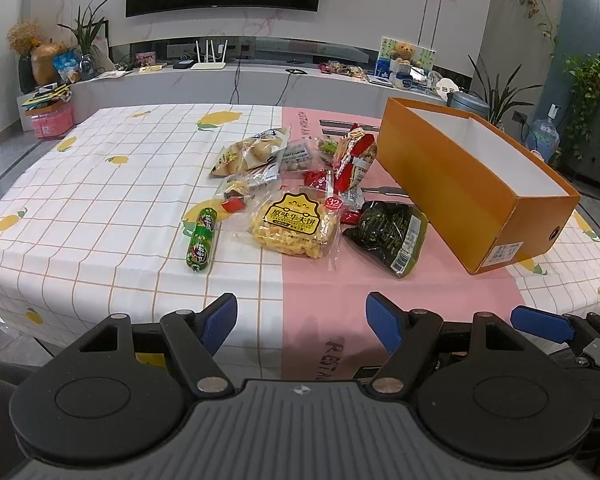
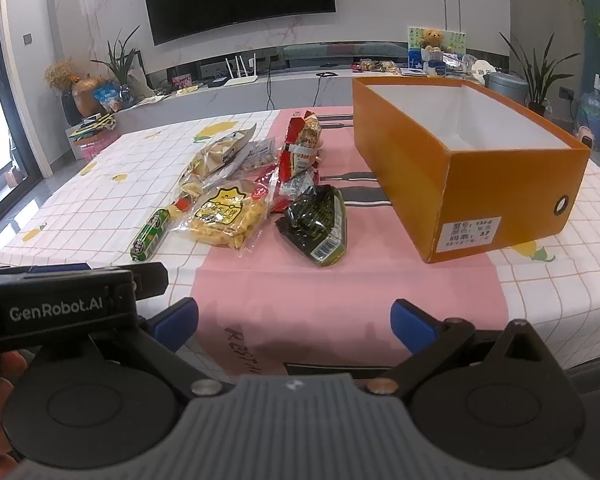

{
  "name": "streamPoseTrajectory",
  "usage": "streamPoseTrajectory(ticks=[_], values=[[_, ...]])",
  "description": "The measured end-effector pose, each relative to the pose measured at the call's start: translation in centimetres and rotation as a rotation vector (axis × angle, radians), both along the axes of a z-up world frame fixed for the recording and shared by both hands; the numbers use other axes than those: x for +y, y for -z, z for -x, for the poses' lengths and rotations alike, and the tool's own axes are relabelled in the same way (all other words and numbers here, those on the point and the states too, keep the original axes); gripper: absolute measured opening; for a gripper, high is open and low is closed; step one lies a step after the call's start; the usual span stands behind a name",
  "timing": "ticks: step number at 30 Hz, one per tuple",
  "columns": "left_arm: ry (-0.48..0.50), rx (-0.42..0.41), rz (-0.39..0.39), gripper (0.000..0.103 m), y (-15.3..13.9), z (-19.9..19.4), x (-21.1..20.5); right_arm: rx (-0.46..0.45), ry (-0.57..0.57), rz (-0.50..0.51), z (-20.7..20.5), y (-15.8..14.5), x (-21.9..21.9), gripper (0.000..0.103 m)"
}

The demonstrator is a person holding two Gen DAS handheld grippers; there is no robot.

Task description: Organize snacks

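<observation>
Snacks lie in a loose heap straight ahead of both claws, well apart from them, on the checked and pink tablecloth [image 1: 100, 184]. Nearest the left gripper [image 1: 301, 322], ahead and slightly left, is the green sausage stick [image 1: 202, 238]; dead ahead sits the yellow waffle-biscuit bag [image 1: 294, 226]. Ahead of the right gripper [image 2: 294, 322] and a little to its right lies the dark green packet [image 2: 318, 226], with the red packet [image 2: 300, 148] propped up beyond it and paler bags behind. The orange box [image 2: 496, 188] stands open and looks empty, ahead and to the right of both claws.

Both claws have their fingers spread apart and hold nothing.

These look light and crinkly. The film bags are probably slippery and their contents brittle, so a pinch at a sealed edge or corner seems safer than squeezing the middle. The sausage stick looks firm and round; gripping across its middle should hold, though it may roll. None are in the box yet.
</observation>
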State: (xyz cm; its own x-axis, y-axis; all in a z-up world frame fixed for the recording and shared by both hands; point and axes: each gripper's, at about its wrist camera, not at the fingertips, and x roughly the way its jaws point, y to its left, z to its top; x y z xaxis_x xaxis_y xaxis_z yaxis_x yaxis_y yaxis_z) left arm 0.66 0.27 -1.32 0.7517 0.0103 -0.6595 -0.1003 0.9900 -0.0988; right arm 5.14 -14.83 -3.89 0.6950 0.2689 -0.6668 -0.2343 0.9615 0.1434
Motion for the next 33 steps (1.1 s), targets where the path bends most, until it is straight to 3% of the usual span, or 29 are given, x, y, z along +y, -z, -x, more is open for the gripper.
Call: streamPoseTrajectory(ticks=[33], values=[[-0.001,0.035,-0.009,0.086,0.65,-0.55,0.12,0.021,-0.007,0.022,-0.20,0.46,0.35,0.100]])
